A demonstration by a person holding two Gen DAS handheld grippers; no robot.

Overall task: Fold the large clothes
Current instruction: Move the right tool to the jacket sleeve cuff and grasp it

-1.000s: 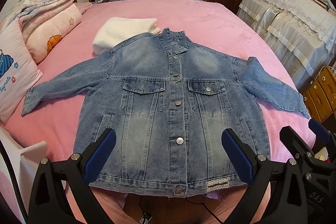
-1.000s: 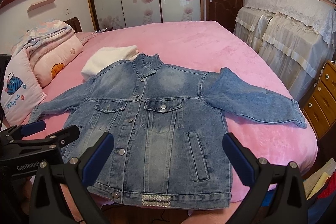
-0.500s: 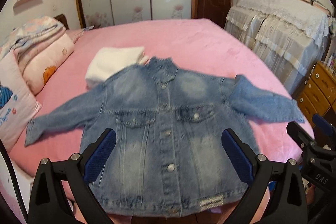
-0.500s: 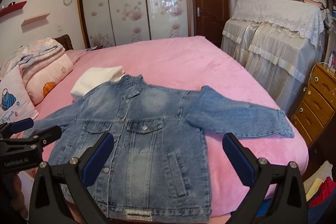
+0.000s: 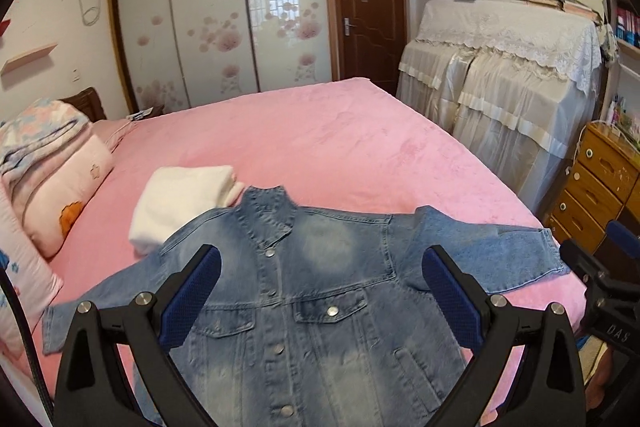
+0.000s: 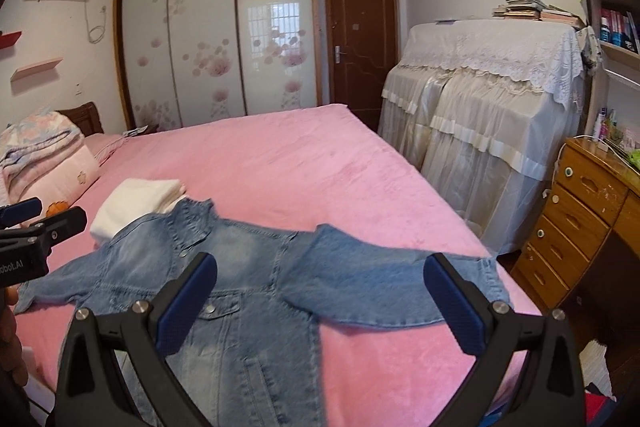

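Observation:
A blue denim jacket (image 5: 320, 291) lies flat and face up on the pink bed (image 5: 320, 135), buttoned, collar away from me, both sleeves spread out. It also shows in the right wrist view (image 6: 248, 291). My left gripper (image 5: 320, 301) is open and empty above the jacket's chest. My right gripper (image 6: 320, 303) is open and empty above the jacket's right sleeve (image 6: 392, 287). Neither touches the cloth. Each gripper shows at the edge of the other's view.
A folded white garment (image 5: 180, 203) lies just beyond the jacket's left shoulder. Pillows and a folded quilt (image 5: 44, 171) are stacked at the left. A cloth-covered cabinet (image 5: 504, 87) and wooden drawers (image 5: 592, 187) stand right of the bed.
Both grippers have lifted and tilted up, so the jacket sits lower in view and its hem is out of frame. Both stay open. The jacket has not moved.

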